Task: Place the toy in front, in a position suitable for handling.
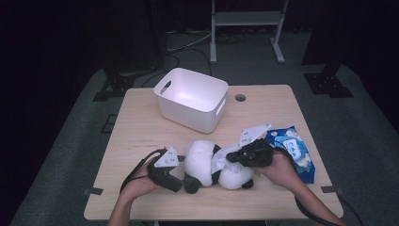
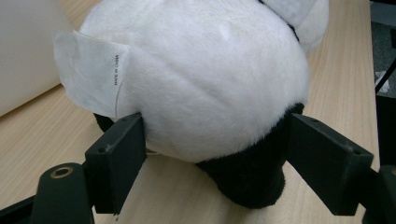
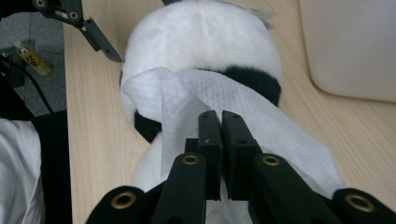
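Left gripper (image 2: 217,154) clasps the panda plush (image 2: 201,79) between wide jaws while the right gripper (image 3: 220,126) pinches a white wipe (image 3: 196,93) on it.

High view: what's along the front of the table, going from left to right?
Left gripper → toy panda → white wipe → right gripper → blue wipes packet. The white tub sits farther back, so it is left out.

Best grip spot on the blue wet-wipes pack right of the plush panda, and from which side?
Likely from above, jaws across the narrower width of the soft blue wet-wipes pack, which lies flat and tilted on the wooden table. Its far end is freest; the near end sits under the person's right hand, whose right gripper is pinching a white wipe.
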A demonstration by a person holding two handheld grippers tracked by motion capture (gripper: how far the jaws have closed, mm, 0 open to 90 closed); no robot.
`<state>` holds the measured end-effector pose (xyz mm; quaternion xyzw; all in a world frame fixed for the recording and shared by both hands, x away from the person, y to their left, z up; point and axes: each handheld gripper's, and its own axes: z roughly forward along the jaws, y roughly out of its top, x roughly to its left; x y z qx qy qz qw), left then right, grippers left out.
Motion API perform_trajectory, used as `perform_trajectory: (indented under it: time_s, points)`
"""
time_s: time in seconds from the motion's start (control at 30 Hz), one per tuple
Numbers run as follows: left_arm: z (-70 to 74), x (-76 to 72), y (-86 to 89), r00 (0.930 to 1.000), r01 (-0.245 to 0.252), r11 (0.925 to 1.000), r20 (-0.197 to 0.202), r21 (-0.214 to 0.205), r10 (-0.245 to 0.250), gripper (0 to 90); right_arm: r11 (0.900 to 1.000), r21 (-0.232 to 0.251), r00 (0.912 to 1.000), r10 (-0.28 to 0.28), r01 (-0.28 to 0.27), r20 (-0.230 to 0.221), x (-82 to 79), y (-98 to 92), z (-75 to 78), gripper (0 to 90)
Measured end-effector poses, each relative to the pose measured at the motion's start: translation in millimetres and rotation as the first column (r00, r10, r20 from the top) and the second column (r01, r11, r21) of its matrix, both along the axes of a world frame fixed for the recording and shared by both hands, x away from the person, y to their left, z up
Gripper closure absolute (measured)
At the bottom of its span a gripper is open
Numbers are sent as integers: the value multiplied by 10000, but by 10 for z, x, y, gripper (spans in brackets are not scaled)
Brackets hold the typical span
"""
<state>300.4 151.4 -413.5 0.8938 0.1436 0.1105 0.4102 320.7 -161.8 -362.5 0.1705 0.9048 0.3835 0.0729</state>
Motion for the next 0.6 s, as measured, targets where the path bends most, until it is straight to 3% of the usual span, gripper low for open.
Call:
perform_trajectory:
  time_s: [0.33, 0.6]
  points:
    - [-9, 6, 3, 10000, -3, 10000, -46, 16, 3, 196, 9971, 212, 9969, -721, 728, -316, 6, -346, -58, 858]
    - [65, 3, 68, 9998, -131, 9998, 111, -177, 133, 196, 9971, 440, 9965, -602, 628, -581, 4, -361, -111, 857]
